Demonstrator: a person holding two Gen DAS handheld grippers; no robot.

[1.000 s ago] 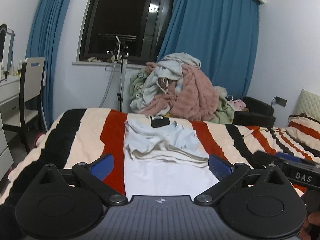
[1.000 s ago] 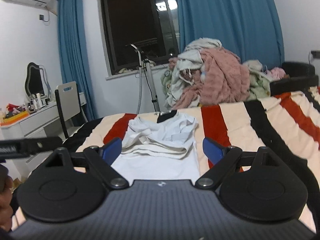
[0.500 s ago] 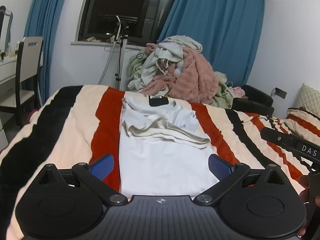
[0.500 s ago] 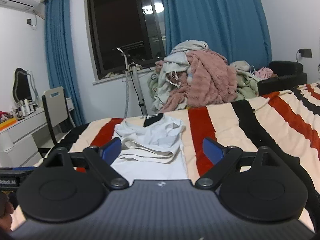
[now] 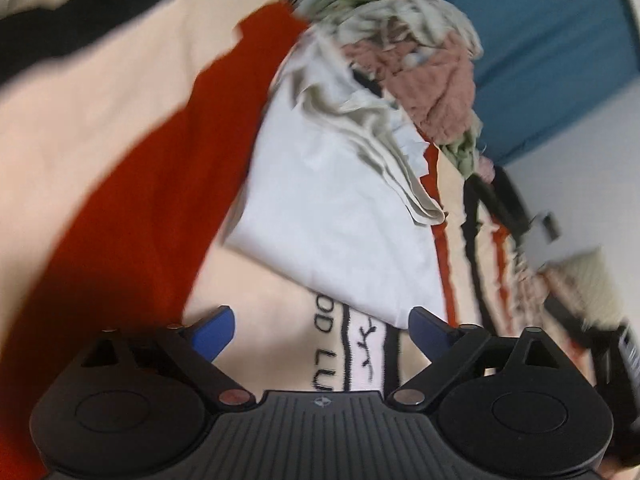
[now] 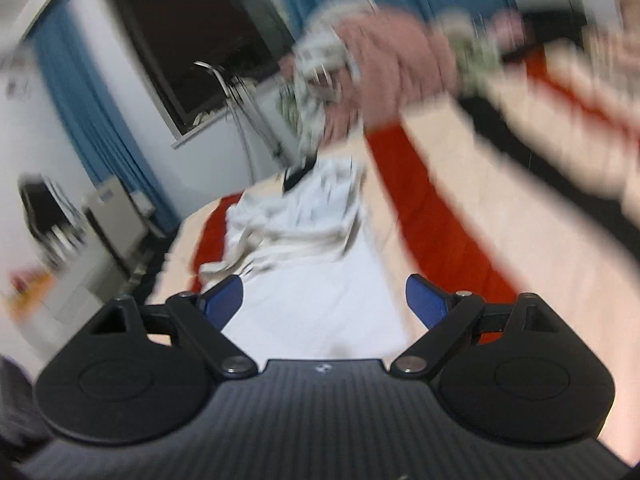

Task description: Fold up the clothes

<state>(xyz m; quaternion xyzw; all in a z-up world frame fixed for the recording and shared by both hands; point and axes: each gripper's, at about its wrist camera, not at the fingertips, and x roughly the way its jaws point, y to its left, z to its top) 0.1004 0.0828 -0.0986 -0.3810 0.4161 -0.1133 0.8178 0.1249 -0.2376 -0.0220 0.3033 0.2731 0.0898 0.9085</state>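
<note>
Left gripper [image 5: 322,330]: the two blue fingers stand wide apart and hold nothing; it hangs low over the blanket, at the bottom of the left view, just before the near hem of the shirt.
Right gripper [image 6: 324,300]: the jaws are also apart and empty; in the right view the near part of the shirt shows between the fingers.
White shirt [image 5: 340,208]: it lies flat on the blanket, in the middle of the left view; its far half is bunched in creased folds, with a black collar at the far end. In the right view [image 6: 316,264] it is in the centre, blurred.
Blanket [image 5: 132,168]: striped in red, cream and black; some black letters show near the bottom centre of the left view.
Pile of clothes [image 5: 424,68]: pink and pale pieces heaped behind the shirt, upper right of the left view.
Curtain [image 5: 560,40]: blue, upper right corner.
Window [image 6: 200,40]: dark, upper left of the right view.
</note>
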